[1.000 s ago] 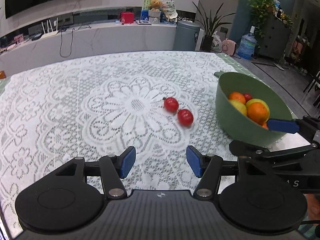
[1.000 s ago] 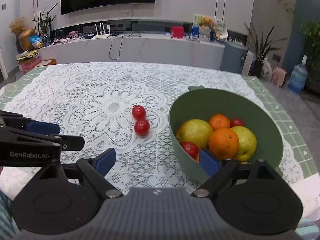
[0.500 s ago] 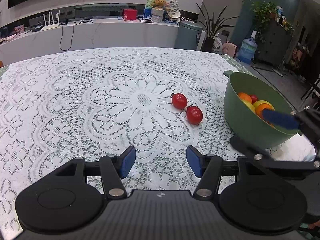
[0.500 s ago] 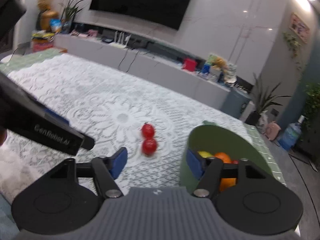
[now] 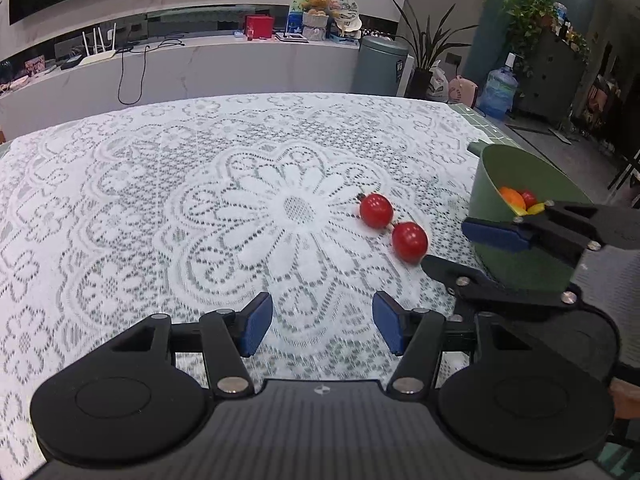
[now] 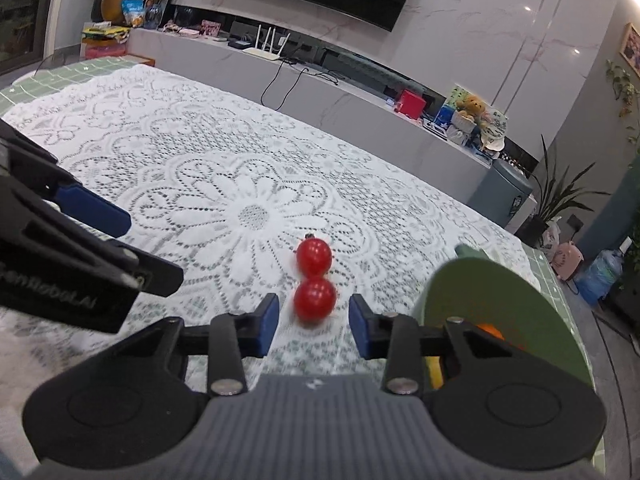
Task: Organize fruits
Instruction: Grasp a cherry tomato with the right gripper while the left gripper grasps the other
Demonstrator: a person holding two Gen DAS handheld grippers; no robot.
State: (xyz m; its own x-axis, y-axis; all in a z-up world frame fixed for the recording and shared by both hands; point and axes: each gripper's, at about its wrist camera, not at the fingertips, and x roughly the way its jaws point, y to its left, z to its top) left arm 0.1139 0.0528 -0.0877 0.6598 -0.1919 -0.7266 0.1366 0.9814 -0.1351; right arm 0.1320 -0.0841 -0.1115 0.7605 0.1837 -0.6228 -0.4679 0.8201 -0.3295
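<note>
Since a second ago my right gripper (image 6: 313, 326) has swung away from the green bowl (image 6: 500, 284) and rolled toward the two red fruits, and its jaws have just been closing: they now stand narrow with the near red fruit (image 6: 315, 300) just ahead of the pads, not between them, so nothing is held. Behind it, touching or nearly so, lies the far red fruit (image 6: 314, 257); both sit loose on the lace tablecloth (image 6: 224, 184) just left of the bowl, which already holds oranges and yellow fruit. I judge I narrowed early so the pads can slip round one fruit without knocking its neighbour. My left gripper (image 5: 322, 326) hovers over bare lace, jaws fairly wide and empty, kept clear of the work. Room is tight on the right, where the bowl's wall stands near my right finger; to the left the cloth lies open
</note>
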